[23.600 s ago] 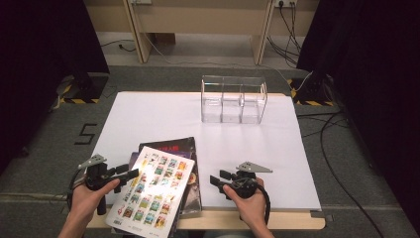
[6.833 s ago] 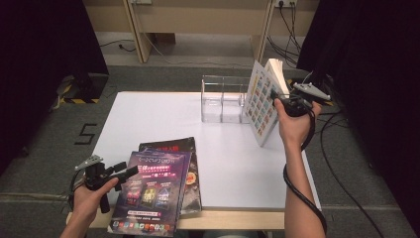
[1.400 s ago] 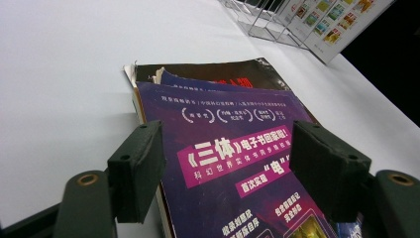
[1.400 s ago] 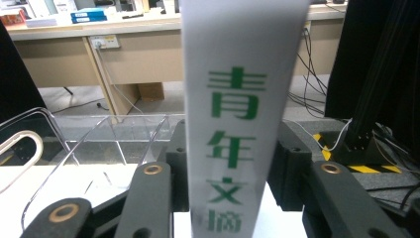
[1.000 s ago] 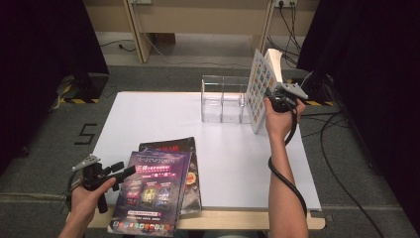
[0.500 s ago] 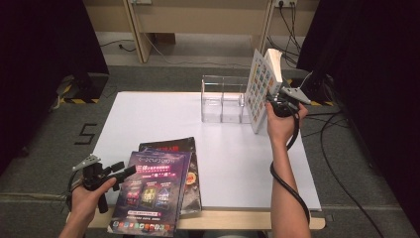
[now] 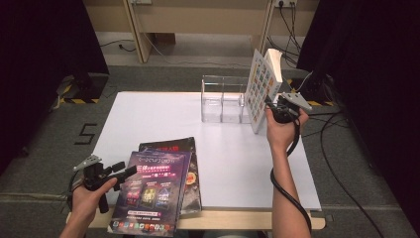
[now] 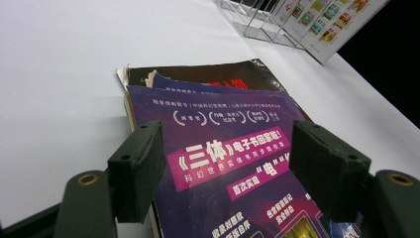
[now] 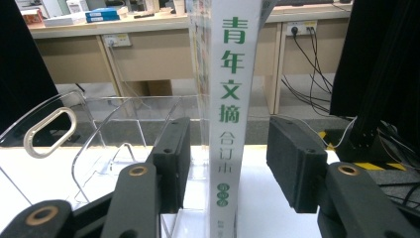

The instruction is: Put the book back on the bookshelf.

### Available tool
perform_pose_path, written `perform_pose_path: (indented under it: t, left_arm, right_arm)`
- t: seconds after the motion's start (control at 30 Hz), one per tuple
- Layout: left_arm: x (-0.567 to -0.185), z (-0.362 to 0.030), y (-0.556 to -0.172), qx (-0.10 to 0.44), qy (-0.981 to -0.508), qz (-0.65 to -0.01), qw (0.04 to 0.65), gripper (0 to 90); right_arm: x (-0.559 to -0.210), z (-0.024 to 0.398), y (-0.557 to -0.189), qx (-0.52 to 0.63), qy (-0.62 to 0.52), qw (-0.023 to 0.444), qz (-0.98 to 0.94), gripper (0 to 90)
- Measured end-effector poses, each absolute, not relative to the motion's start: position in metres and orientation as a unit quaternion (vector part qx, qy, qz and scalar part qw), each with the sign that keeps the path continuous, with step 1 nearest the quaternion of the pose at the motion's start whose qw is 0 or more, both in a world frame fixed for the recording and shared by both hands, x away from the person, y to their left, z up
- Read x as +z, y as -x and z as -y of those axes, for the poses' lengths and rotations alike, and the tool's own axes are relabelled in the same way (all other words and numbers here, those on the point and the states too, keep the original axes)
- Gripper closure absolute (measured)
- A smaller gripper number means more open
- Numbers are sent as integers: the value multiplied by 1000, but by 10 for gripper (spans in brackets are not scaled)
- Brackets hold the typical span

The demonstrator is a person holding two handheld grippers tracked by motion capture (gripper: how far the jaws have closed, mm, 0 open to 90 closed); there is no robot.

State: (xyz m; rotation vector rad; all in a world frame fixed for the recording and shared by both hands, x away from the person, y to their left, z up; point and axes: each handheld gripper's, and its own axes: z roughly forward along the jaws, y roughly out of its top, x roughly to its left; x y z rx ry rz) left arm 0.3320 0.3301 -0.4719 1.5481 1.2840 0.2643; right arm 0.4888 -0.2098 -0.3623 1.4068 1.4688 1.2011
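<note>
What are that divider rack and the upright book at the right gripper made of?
Rack: clear, glossy rigid plastic by its look, likely acrylic; the table shows through its walls. Upright book: paper, with a smooth white printed spine and a picture-grid cover; whether it is coated is unclear.

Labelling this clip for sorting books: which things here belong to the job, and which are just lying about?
In the job:
- white book, upright between the right tongs
- clear file rack
- purple magazine and dark one
- left tongs

Lying about:
- floor cables
- desks behind

Book (image 7: 261, 89) upright beside rack (image 7: 223, 99)
</note>
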Motion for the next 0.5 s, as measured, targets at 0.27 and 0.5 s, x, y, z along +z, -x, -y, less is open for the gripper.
perform_pose_path:
  t: [0.27,0.5]
  left_arm:
    - [-472,-330,-332,113,-651,-537,525,291]
    - [-472,-330,-332,114,-653,-540,519,293]
  right_arm:
    - [-364,209,-478,471,-549,378,-578,526]
    - [-367,204,-463,471,-547,365,-588,531]
